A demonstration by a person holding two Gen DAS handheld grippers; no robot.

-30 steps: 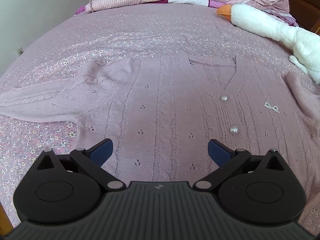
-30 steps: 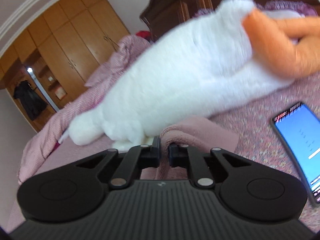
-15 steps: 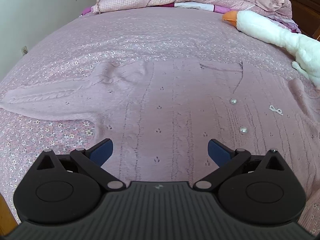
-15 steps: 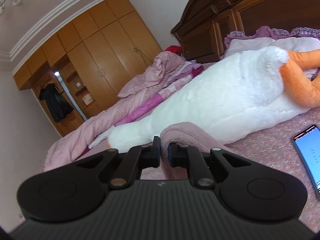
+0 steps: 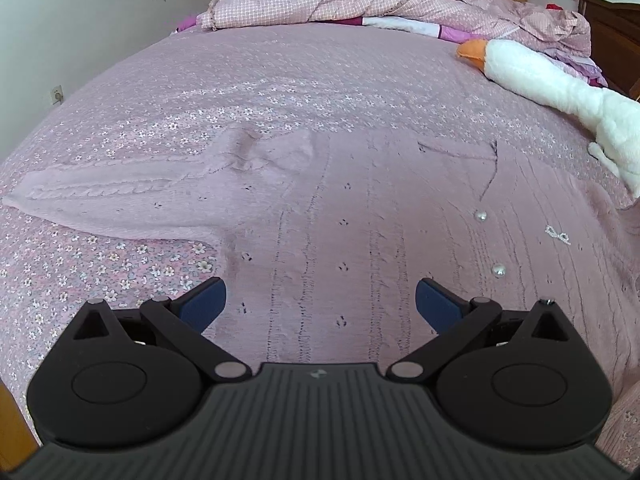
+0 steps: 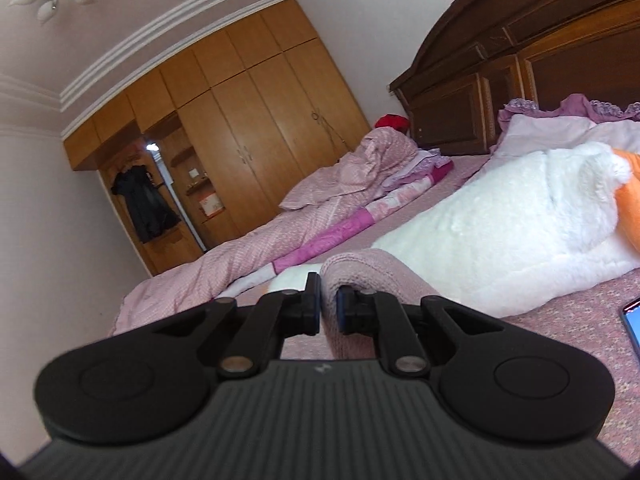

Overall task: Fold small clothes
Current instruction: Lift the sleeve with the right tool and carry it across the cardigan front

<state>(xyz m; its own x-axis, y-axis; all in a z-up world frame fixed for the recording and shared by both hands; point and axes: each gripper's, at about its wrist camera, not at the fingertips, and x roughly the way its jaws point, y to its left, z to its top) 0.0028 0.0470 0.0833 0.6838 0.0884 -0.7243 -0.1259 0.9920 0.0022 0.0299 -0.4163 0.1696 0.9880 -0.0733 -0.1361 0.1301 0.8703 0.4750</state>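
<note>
Sleeve fold: right gripper (image 6: 329,309) pinches pink knit cardigan sleeve (image 6: 360,270); carry it toward 9 o'clock across pink cable-knit cardigan (image 5: 360,232), keep cuff taut. Left gripper (image 5: 320,306) spread, empty.

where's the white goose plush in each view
Left wrist: the white goose plush lies at the upper right, orange beak toward the middle, past the cardigan.
Right wrist: its body fills the right side, behind the pinched knit fold.
Shared landmark: the rumpled pink checked quilt.
</note>
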